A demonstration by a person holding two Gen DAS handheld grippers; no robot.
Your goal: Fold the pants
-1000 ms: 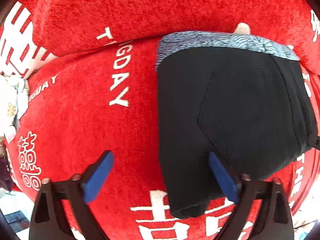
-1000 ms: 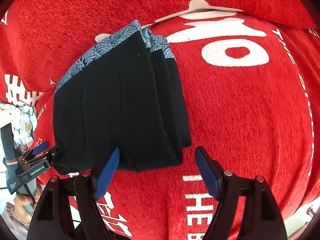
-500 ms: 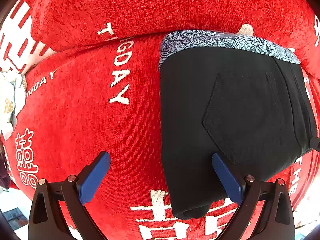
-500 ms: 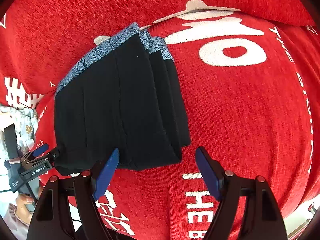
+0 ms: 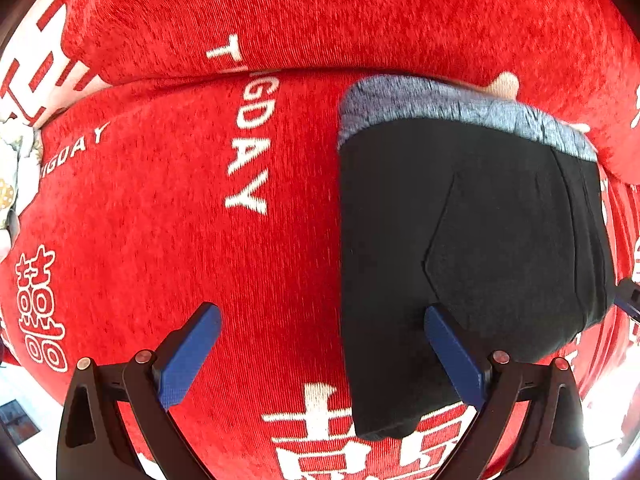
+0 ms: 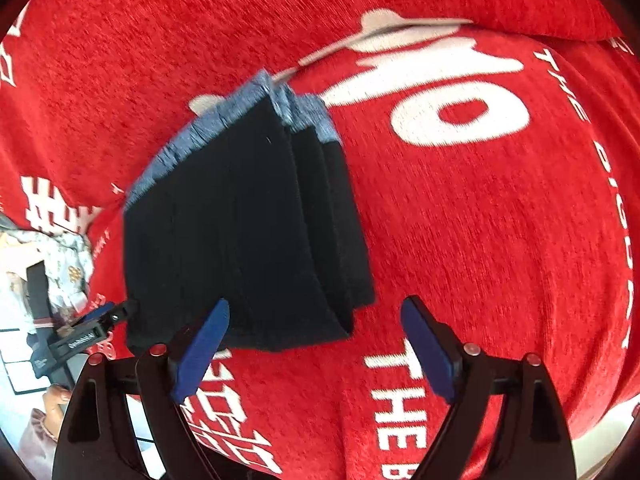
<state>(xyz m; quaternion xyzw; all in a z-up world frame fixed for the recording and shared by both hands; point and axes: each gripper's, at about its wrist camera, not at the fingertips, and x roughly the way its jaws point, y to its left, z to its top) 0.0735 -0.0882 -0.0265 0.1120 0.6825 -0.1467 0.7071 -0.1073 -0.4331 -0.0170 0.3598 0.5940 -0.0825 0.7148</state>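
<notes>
Four-layered folded pants (image 5: pixel 460 240), waistband away from camera

Bright even light, slight motion blur, fisheye-bent edges, glare bottom-right.

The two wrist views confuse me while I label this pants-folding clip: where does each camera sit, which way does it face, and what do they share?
Left wrist: on the left gripper, facing down at the red blanket and the folded black pants; its open blue-padded fingers show.
Right wrist: on the right gripper, tilted down at the pants; its open fingers show, with the left gripper at left.
Shared: pants, blanket.
</notes>
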